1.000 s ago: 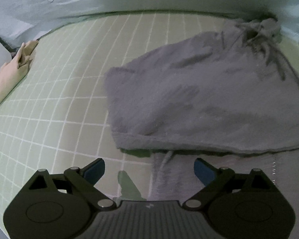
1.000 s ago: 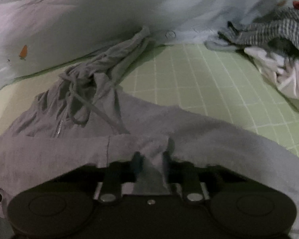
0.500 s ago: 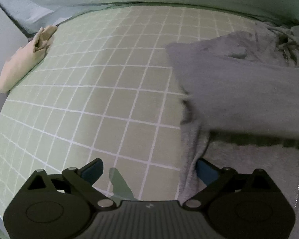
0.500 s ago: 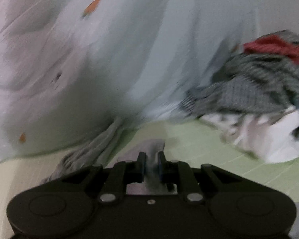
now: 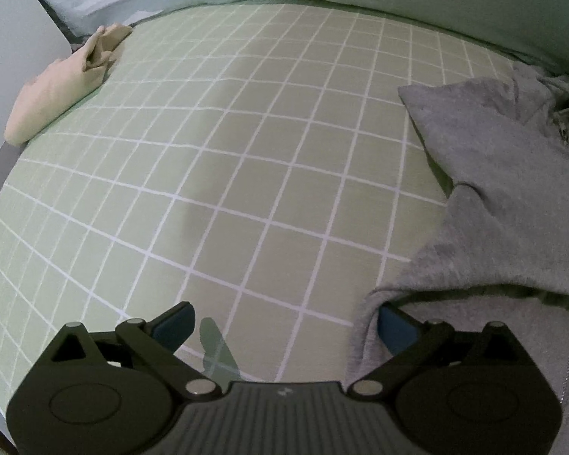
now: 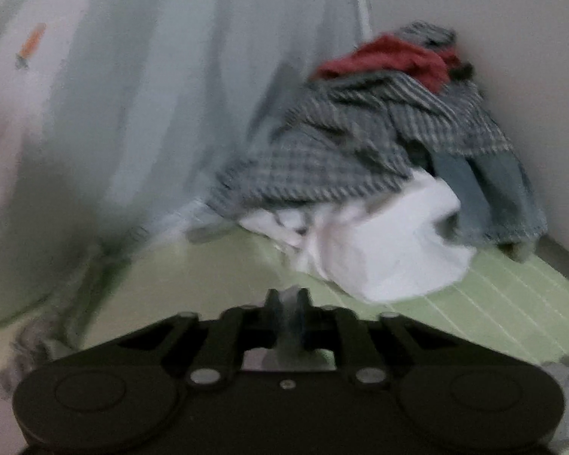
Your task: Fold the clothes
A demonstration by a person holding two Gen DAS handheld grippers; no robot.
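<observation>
**Two claws, one grey hoodie mid-fold**

Two claws are at work on a soft grey fleece zip hoodie (image 5: 512, 197) lying on a pale green bed sheet with a white grid (image 5: 246, 151). The left claw (image 5: 284, 330) is released, jaws spread wide, its blue right pad (image 5: 396, 328) tucked just beside the hoodie's near edge without pinching it. The right claw (image 6: 287, 303) is clenched, a thin sliver of grey cloth apparently caught between its jaws, though blur makes that uncertain. Beyond the hoodie's far side waits a heap of unfolded clothes, checked, red and white (image 6: 379, 159). Judging by this, a flap is being carried over; next the left claw must close on the near edge.
</observation>
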